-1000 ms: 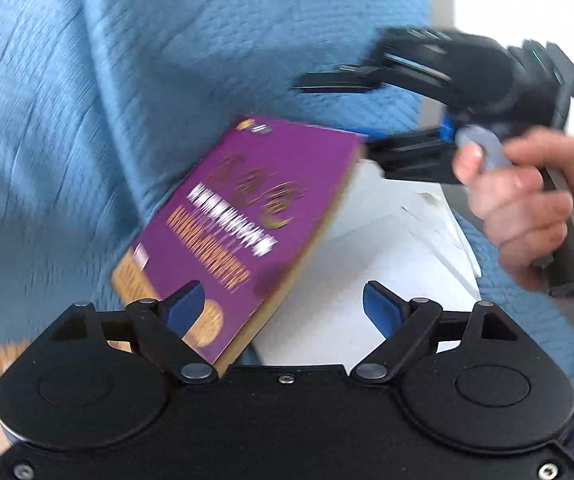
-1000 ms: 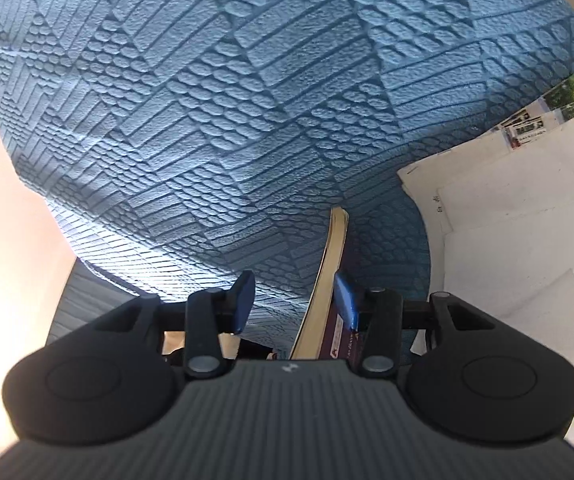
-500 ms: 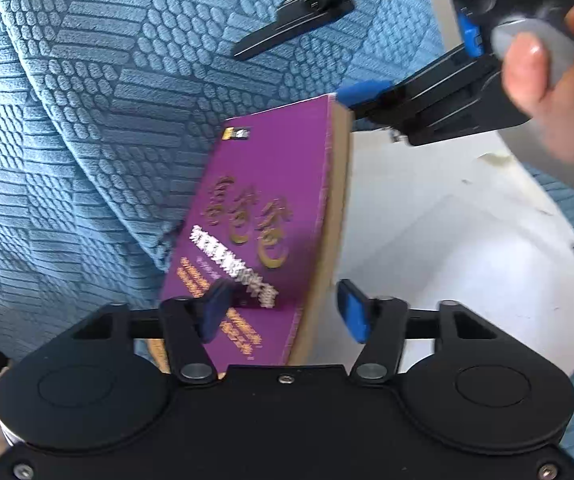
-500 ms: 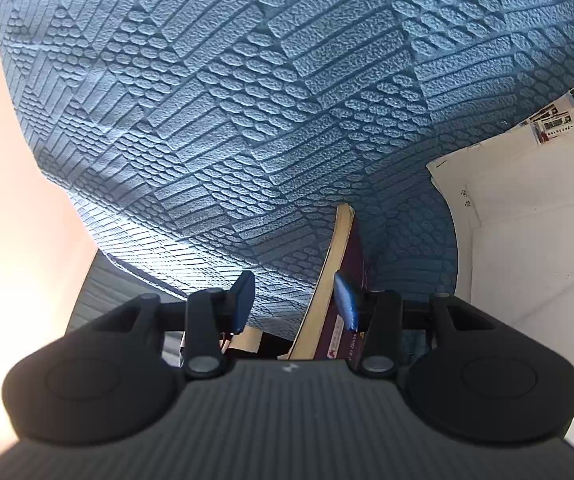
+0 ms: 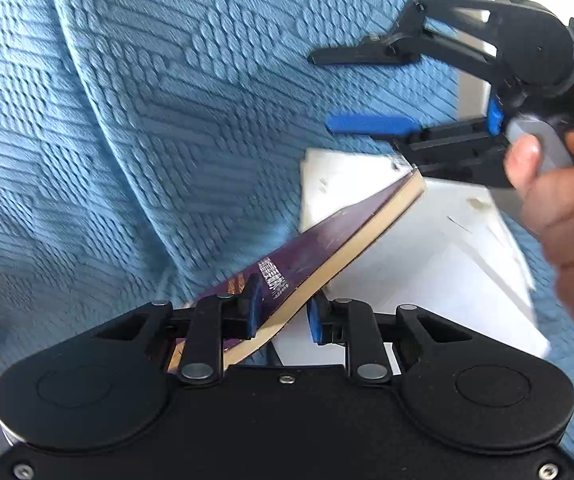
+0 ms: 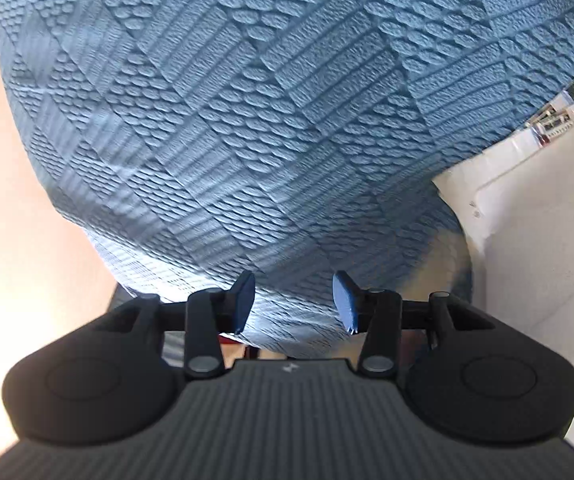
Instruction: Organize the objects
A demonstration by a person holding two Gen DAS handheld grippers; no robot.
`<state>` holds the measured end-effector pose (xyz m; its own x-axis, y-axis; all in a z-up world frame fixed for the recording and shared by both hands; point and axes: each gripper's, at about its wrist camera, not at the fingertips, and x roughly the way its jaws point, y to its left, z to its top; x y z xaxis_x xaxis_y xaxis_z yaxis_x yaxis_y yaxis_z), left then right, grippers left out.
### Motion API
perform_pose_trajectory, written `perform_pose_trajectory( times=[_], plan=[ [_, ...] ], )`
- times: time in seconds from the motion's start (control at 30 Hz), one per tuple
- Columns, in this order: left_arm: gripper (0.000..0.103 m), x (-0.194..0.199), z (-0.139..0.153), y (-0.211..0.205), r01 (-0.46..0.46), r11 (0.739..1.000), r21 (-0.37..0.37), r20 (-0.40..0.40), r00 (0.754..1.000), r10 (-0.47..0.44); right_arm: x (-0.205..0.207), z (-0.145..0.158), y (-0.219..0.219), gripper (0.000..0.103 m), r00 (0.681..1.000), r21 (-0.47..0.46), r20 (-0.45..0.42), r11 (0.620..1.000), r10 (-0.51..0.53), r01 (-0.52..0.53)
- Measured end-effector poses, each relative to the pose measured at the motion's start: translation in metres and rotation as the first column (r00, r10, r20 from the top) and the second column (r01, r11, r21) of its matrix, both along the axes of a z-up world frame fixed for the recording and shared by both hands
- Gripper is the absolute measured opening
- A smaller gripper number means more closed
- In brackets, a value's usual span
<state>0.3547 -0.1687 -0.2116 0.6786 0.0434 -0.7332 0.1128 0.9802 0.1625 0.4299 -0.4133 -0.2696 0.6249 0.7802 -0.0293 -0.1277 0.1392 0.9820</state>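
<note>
Left gripper (image 5: 281, 312) clamping tilted purple book (image 5: 327, 240); right gripper (image 6: 293, 300) parted, empty; best lowered flat onto white papers (image 5: 427, 264), grip firm.

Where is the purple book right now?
In the left wrist view, the purple book sits tilted between the left tongs, over the blue blanket, its far corner by the white papers.

— What's the purple book (image 5: 319, 236) doing?
— Tilted steeply, far corner raised, cream page edges facing right, pale lettering on its cover
— And where is it?
— Above the white papers (image 5: 427, 256), beside blue textured fabric
</note>
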Motion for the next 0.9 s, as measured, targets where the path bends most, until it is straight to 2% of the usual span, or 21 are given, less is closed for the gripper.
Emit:
perform_pose_trajectory(
  times=[0.1, 0.27, 0.37, 0.47, 0.5, 0.53, 0.57, 0.6, 0.77, 0.9],
  plan=[
    [0.02, 0.0, 0.014, 0.009, -0.021, 0.999, -0.044, 0.011, 1.0, 0.022, -0.002, 0.005, -0.002, 0.047, 0.999, 0.012, 0.007, 0.999, -0.033, 0.033],
    [0.017, 0.007, 0.046, 0.041, -0.145, 0.964, -0.221, 0.011, 0.988, 0.151, -0.004, 0.007, -0.007, 0.048, 0.996, -0.016, 0.002, 0.996, -0.085, 0.085],
    [0.011, 0.01, 0.069, 0.065, -0.205, 0.921, -0.331, -0.004, 0.976, 0.216, -0.003, 0.0, -0.011, 0.048, 0.991, -0.037, -0.037, 0.991, -0.127, 0.125],
    [0.007, 0.012, 0.083, 0.087, -0.246, 0.86, -0.448, -0.059, 0.967, 0.247, -0.004, -0.006, -0.01, 0.048, 0.985, -0.073, -0.079, 0.986, -0.153, 0.147],
    [0.007, 0.013, 0.085, 0.094, -0.261, 0.832, -0.489, -0.08, 0.964, 0.255, -0.004, -0.01, -0.007, 0.05, 0.983, -0.069, -0.096, 0.986, -0.156, 0.15],
    [0.007, 0.014, 0.086, 0.101, -0.277, 0.803, -0.528, -0.107, 0.959, 0.261, -0.004, -0.014, -0.003, 0.057, 0.98, -0.062, -0.12, 0.986, -0.16, 0.153],
    [0.007, 0.014, 0.085, 0.106, -0.289, 0.779, -0.557, -0.127, 0.956, 0.264, -0.005, -0.018, 0.003, 0.064, 0.976, -0.058, -0.146, 0.986, -0.162, 0.155],
    [0.007, 0.014, 0.085, 0.108, -0.299, 0.763, -0.573, -0.143, 0.953, 0.266, -0.006, -0.023, 0.009, 0.066, 0.974, -0.052, -0.169, 0.988, -0.151, 0.145],
    [0.006, 0.012, 0.082, 0.112, -0.323, 0.734, -0.598, -0.185, 0.946, 0.265, -0.009, -0.039, 0.045, 0.079, 0.966, -0.051, -0.246, 0.996, -0.083, 0.073],
    [0.006, 0.017, 0.087, 0.126, -0.336, 0.672, -0.661, -0.217, 0.942, 0.257, -0.012, -0.055, 0.061, 0.079, 0.96, 0.018, -0.277, 0.999, -0.043, 0.05]
  ],
)
